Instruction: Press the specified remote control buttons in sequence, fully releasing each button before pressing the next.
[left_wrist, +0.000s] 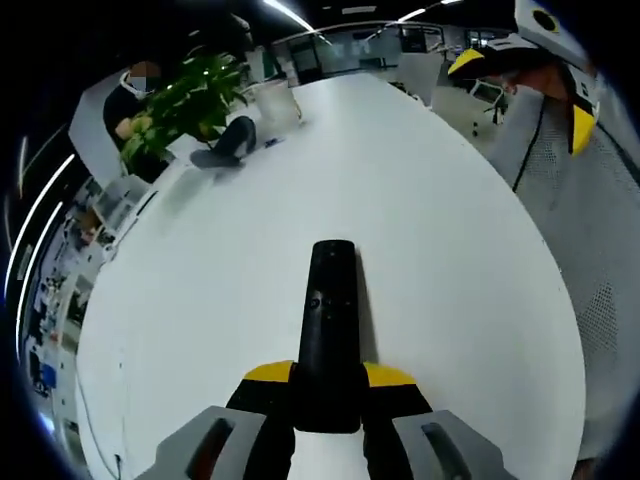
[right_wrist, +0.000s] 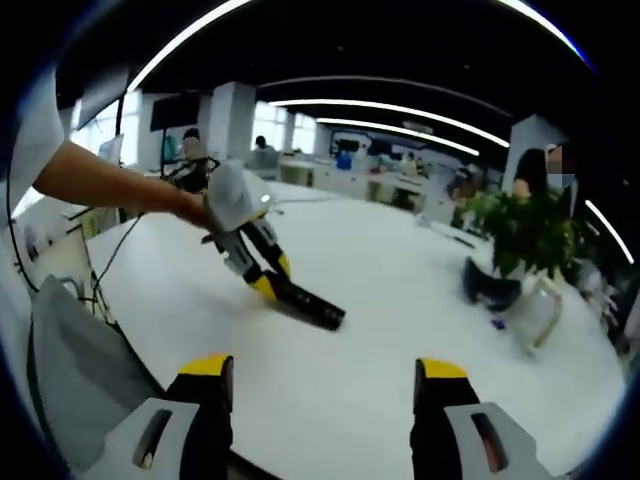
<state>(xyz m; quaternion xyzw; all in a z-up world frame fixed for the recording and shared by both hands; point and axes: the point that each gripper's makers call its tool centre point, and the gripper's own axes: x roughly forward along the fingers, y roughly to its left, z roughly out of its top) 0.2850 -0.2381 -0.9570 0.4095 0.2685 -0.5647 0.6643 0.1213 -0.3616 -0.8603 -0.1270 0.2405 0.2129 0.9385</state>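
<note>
Long ceiling light strips (right_wrist: 390, 105) light the scene brightly from above, glaring off the white table (left_wrist: 450, 230). Ahead of the left gripper's (left_wrist: 328, 375) fingers the remote control (left_wrist: 328, 310) is sharp, casting a soft shadow. Fisheye bending smears everything towards the edges.

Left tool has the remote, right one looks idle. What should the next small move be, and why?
Probably bring the right tool in over the remote toward its buttons. The left tool is shut on the remote's near end, holding it above the white table, while the right tool is open and well apart from it.
</note>
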